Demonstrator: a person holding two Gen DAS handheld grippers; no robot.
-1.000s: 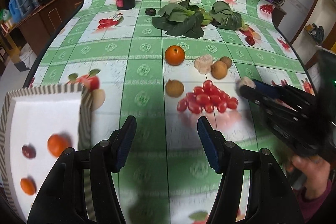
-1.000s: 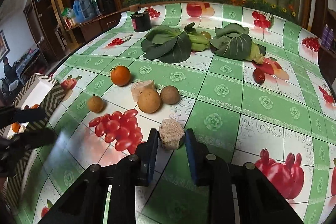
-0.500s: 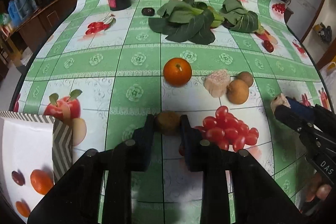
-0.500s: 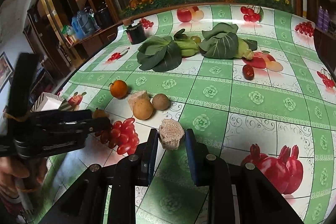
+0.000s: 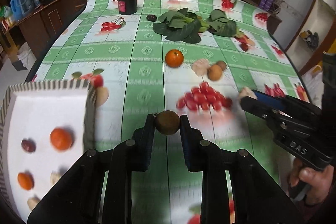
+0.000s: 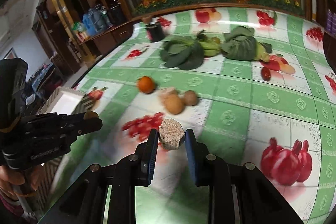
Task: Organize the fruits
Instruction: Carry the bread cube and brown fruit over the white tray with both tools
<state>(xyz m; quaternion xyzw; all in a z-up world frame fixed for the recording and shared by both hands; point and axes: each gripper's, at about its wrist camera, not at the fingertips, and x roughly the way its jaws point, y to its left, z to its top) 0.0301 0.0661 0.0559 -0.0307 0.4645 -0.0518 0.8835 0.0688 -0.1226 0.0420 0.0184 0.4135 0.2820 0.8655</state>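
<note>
My left gripper (image 5: 167,122) is shut on a small round brown fruit (image 5: 167,122), held above the tablecloth just right of the white striped tray (image 5: 48,85). In the tray lie two oranges (image 5: 61,138), a dark red fruit (image 5: 28,145) and pale pieces. My right gripper (image 6: 171,138) is shut on a beige rough-cut chunk (image 6: 170,136), lifted off the table near the pile of cherry tomatoes (image 6: 145,124). On the table rest an orange (image 5: 174,58), a pale chunk (image 5: 200,67) and two brown round fruits (image 5: 214,72). The right gripper (image 5: 250,96) shows at the right edge of the left wrist view.
Two heaps of leafy greens (image 5: 178,25) lie at the back, with a dark jar (image 5: 126,4) and a small dark fruit (image 5: 151,17) near them. A red date (image 6: 265,74) sits at the right. The table (image 5: 145,75) ends in a wooden rim; shelves stand at the left.
My left gripper closed on the brown fruit and has drawn back toward the tray with it. My right gripper has lifted a little with the chunk.
</note>
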